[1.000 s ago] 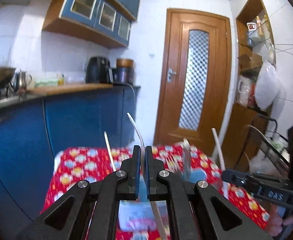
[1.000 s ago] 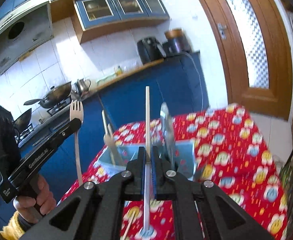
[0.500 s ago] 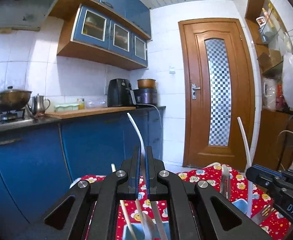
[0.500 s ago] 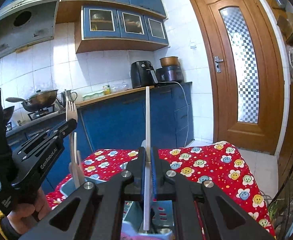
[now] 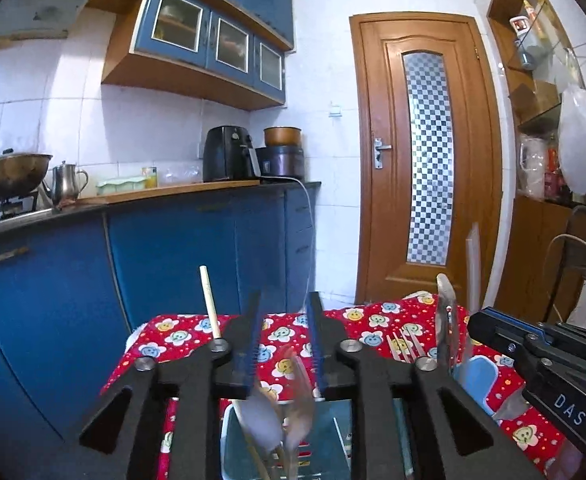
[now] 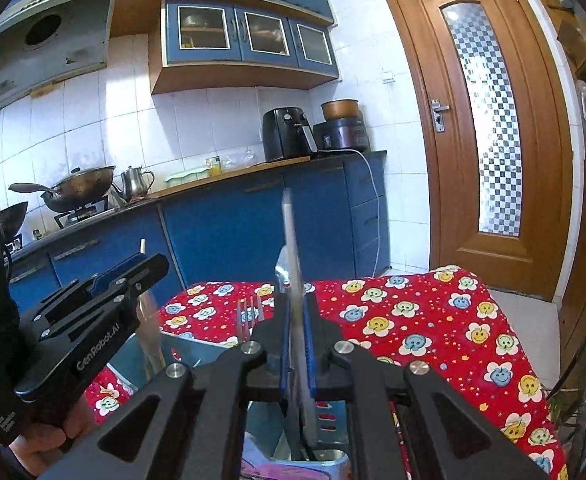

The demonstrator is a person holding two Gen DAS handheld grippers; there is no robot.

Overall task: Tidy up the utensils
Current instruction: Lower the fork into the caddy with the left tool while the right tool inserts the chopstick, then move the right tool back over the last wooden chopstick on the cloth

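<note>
My left gripper [image 5: 283, 308] is open and empty above a blue utensil holder [image 5: 229, 432]. A blurred metal utensil [image 5: 299, 392] stands in the holder just below its jaws, beside a wooden chopstick [image 5: 210, 300]. A fork [image 5: 401, 346] and a knife [image 5: 447, 312] stand in the holder's right part. My right gripper [image 6: 297, 312] is shut on a thin pale stick-like utensil [image 6: 289, 240] held upright over the holder [image 6: 189, 344]. The left gripper shows in the right wrist view [image 6: 133, 276].
The holder stands on a table with a red flower-print cloth [image 6: 433, 320]. Blue kitchen cabinets [image 5: 173, 248] with a counter run behind. A wooden door [image 5: 429, 160] is at the back right. A wire rack [image 5: 585, 256] stands at the right.
My left gripper has opened and the metal utensil it held has dropped into the holder. The right gripper stays shut on the pale stick and has lowered it toward the holder.
</note>
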